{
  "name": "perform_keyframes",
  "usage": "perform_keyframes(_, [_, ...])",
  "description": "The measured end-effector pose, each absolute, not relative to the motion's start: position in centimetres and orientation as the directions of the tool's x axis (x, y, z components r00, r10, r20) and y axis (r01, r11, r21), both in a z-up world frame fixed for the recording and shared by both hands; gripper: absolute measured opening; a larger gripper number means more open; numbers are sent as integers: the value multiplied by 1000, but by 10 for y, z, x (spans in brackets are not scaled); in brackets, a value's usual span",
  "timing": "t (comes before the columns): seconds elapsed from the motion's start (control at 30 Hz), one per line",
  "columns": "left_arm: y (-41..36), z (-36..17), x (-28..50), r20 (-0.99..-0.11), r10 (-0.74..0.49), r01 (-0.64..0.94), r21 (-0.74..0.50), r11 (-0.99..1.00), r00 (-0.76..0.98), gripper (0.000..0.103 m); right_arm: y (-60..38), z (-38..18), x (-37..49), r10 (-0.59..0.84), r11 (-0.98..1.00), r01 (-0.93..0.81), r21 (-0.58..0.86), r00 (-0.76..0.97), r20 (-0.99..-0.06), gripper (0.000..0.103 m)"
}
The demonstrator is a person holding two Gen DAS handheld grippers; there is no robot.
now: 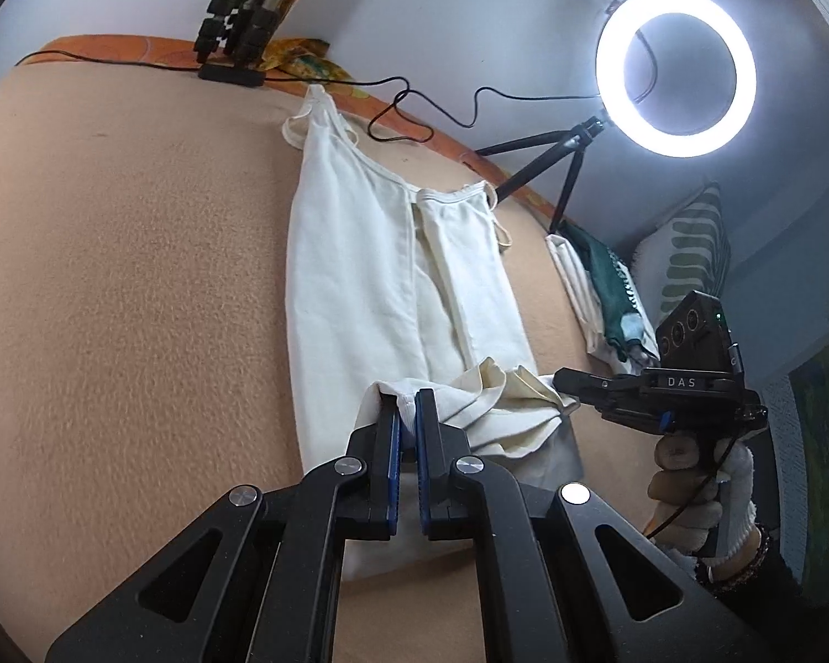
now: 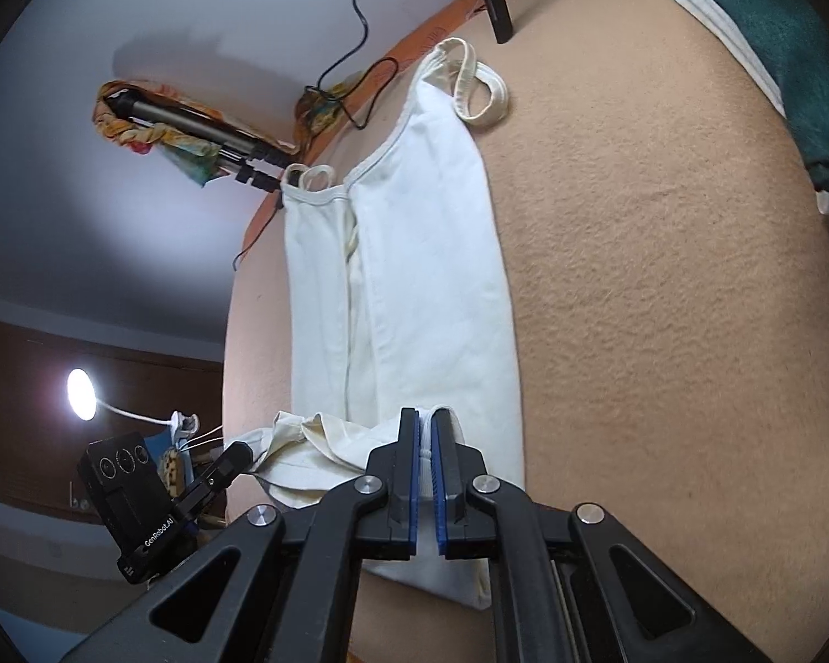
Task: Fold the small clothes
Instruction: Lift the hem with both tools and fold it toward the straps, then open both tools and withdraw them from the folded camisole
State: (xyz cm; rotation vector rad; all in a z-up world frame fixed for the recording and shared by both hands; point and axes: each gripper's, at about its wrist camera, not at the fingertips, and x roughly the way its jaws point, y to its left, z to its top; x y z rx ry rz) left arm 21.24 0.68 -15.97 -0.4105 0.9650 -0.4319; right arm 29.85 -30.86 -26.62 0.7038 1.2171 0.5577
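Our 2 hand-held grippers, left (image 1: 406, 414) and right (image 2: 426, 433), clamp the hem of the white camisole (image 1: 353, 254), sides already folded in, lengthwise fold remaining.

I see a cream-white tank top (image 1: 359, 254) on a tan, peach-toned blanket (image 1: 127, 254) edged in orange. My grippers are black with blue pads (image 1: 395, 442). A dark green cloth (image 1: 608, 276) lies on white fabric, beside a green-striped white pillow (image 1: 691, 254).
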Motion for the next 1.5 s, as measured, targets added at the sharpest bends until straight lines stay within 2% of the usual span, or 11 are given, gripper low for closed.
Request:
perform_keyframes(0.17, [6, -169, 222, -709, -507, 159, -498, 852, 490, 4, -305, -272, 306, 705, 687, -15, 727, 254, -661, 2])
perform_keyframes(0.27, [4, -169, 225, -723, -488, 161, -474, 865, 489, 11, -304, -263, 306, 683, 718, -69, 693, 267, -680, 11])
perform_keyframes(0.33, [4, -165, 224, -718, -488, 177, -466, 867, 496, 16, -306, -252, 301, 662, 738, -106, 666, 303, -686, 50])
perform_keyframes(0.37, [5, -160, 221, -711, -478, 188, -451, 873, 515, 23, -307, -245, 298, 649, 750, -122, 651, 326, -687, 55])
perform_keyframes(0.43, [6, -150, 213, -690, -467, 213, -425, 880, 553, 27, -304, -231, 286, 629, 773, -194, 605, 358, -690, 50])
perform_keyframes(0.5, [3, -141, 202, -674, -481, 272, -398, 876, 561, 27, -295, -219, 271, 644, 765, -290, 575, 361, -675, 36])
perform_keyframes(0.63, [-19, -143, 187, -702, -489, 393, -313, 865, 517, 27, -264, -211, 252, 671, 727, -449, 519, 307, -675, 28])
perform_keyframes(0.83, [-31, -169, 204, -752, -470, 378, -312, 872, 462, 26, -239, -226, 269, 647, 745, -458, 485, 317, -694, 28])
perform_keyframes(1.03, [-33, -174, 218, -771, -357, 355, -181, 917, 527, 26, -260, -239, 288, 436, 895, -303, 327, 447, -781, 28])
perform_keyframes(1.13, [-25, -174, 221, -765, -347, 343, -175, 923, 542, 26, -274, -235, 289, 448, 892, -295, 342, 481, -754, 43])
perform_keyframes(1.5, [-28, -178, 221, -772, -335, 355, -153, 922, 540, 27, -266, -243, 301, 481, 869, -350, 349, 437, -760, 34])
